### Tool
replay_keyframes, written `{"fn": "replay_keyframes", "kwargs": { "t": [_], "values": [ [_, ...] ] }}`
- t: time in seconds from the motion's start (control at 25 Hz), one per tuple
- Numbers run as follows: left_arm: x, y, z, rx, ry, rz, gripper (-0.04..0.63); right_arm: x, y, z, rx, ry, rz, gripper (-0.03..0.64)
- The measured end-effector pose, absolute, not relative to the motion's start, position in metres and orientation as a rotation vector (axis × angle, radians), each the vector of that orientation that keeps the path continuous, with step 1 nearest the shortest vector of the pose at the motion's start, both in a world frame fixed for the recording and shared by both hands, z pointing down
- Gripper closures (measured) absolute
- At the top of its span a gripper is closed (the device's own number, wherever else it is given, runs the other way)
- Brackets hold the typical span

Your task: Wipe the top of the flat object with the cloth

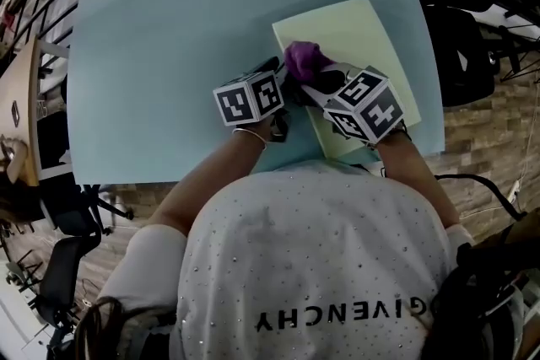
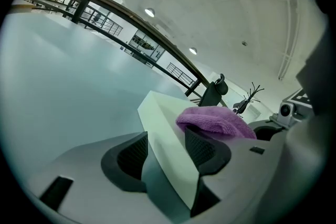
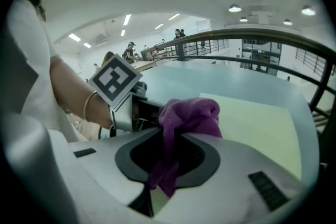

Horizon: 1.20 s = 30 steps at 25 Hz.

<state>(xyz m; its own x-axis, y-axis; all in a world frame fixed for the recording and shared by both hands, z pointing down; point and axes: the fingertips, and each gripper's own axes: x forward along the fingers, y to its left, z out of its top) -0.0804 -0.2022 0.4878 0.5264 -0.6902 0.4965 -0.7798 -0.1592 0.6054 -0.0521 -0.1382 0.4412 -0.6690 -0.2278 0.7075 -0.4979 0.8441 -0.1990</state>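
Right tongs [image 3: 168,157] are clamped tight on the purple cloth [image 3: 191,115], a bunched knob standing proud of the tips and a loose tail hanging down between them; that knob sits on the flat board [image 1: 363,34] near its left edge, towards the far-left corner; the board itself lies flat on the right side of the pale blue desk [image 1: 169,38]; left tongs [image 2: 168,152] stand wide, straddling that same left edge, one tong over the top and the other out on the desk side, gripping nothing as far as I can judge; and look how close the two tools are, almost nose to nose; a stroke back along this edge could knock one into the other; only a small wad of cloth meets the surface, so a steep angle may scrape hard tips on the board instead; the tail could snag and drag the cloth out of the grip; and if the left tongs aren't bearing down, a firm push may slide the board across that smooth desk
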Motion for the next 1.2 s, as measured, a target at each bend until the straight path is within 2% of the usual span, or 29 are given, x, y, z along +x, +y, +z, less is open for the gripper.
{"fn": "replay_keyframes", "kwargs": {
  "t": [0.16,0.72,1.08,1.2],
  "values": [
    [-0.081,-0.204,0.489,1.923,-1.219,0.169,0.37,-0.046,-0.142,0.453,0.623,-2.261,0.393,0.554],
    [-0.076,-0.203,0.483,2.011,-1.344,0.305,0.353,0.021,-0.162,0.463,0.741,-2.171,0.348,0.555],
    [-0.074,-0.201,0.483,1.868,-1.361,0.262,0.352,0.068,-0.177,0.458,0.77,-2.189,0.337,0.555],
    [-0.083,-0.197,0.485,1.84,-1.385,0.234,0.326,0.076,-0.178,0.457,0.784,-2.183,0.326,0.555]
  ]
}}
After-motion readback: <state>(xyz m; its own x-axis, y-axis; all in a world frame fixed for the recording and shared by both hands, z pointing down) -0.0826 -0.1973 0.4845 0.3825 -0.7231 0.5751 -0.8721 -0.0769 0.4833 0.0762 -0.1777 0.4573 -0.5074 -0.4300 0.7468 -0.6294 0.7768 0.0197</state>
